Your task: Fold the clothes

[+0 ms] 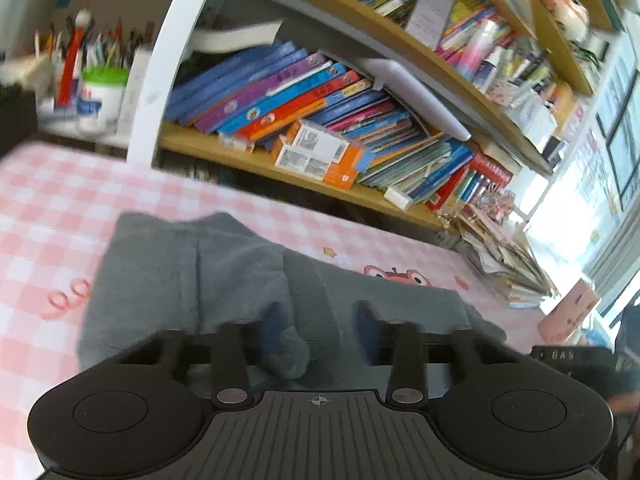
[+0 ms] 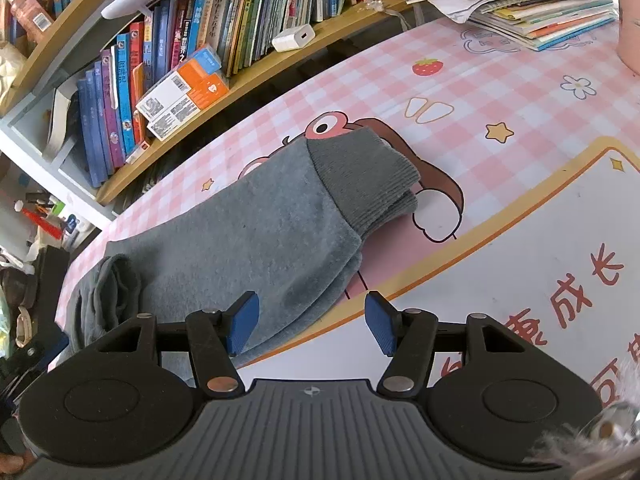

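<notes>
Where the bookshelf [image 2: 168, 80] rises behind it, the desk [image 2: 500, 92] with its pink checked cover carries grey sweatpants [image 2: 248, 232], lying flat, ribbed cuffs [image 2: 364, 176] stacked. Left hand-held gripper [image 1: 320, 328]: jaws apart above the cloth, a fabric bump against one pad. Right hand-held gripper [image 2: 312, 328]: jaws apart at the garment's near edge, holding nothing.

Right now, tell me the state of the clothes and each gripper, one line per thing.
Gray sweatpants: lying flat on the checked tablecloth, legs stacked, cuffs together, not fully folded.
Left gripper: fingers open, over the sweatpants, a bump of fabric between them.
Right gripper: fingers open, holding nothing, at the pants' near edge.
</notes>
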`<action>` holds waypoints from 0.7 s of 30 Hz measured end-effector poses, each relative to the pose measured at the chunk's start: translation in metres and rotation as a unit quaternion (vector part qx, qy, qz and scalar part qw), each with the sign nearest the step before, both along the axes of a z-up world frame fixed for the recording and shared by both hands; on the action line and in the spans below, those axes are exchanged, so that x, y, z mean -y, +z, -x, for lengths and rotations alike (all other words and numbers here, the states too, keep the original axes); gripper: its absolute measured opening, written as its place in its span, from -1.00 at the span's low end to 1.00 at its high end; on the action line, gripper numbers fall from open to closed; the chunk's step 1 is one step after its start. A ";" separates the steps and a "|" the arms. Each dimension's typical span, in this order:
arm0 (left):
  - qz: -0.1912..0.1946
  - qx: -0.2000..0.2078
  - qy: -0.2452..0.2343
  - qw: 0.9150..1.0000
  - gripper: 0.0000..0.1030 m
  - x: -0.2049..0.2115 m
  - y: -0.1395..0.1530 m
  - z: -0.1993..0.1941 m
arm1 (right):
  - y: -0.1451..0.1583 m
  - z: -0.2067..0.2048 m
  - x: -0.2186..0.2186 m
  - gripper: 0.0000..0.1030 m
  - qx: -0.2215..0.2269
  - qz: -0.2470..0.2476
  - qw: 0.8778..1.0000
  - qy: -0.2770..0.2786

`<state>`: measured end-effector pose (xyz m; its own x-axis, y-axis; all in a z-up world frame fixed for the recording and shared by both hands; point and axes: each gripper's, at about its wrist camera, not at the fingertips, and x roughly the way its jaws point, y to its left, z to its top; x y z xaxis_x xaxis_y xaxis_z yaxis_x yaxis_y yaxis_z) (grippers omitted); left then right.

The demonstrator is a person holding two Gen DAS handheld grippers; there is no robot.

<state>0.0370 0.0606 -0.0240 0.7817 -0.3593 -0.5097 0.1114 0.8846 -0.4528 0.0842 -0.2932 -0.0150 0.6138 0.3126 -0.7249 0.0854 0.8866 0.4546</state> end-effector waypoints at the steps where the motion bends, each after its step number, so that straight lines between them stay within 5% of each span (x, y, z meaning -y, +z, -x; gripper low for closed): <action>1: 0.008 -0.015 0.001 1.000 -0.65 0.001 -0.006 -0.005 | 0.000 0.000 0.000 0.10 -0.001 0.000 1.000 -0.001; 4: 0.012 -0.055 -0.008 0.998 -0.69 0.008 -0.023 -0.015 | -0.002 -0.001 0.001 0.10 -0.002 -0.002 1.000 -0.005; 9: 0.016 -0.068 -0.007 0.998 -0.67 0.010 -0.024 -0.016 | -0.002 -0.002 0.003 0.10 -0.002 -0.003 1.000 -0.008; 16: 0.023 -0.032 0.001 0.999 -0.33 0.007 -0.001 0.010 | -0.003 -0.004 0.006 0.10 -0.002 -0.005 1.000 -0.015; 21: -0.039 -0.009 0.026 0.999 0.04 0.006 0.011 0.027 | -0.007 -0.007 0.015 0.10 -0.009 -0.015 0.999 -0.035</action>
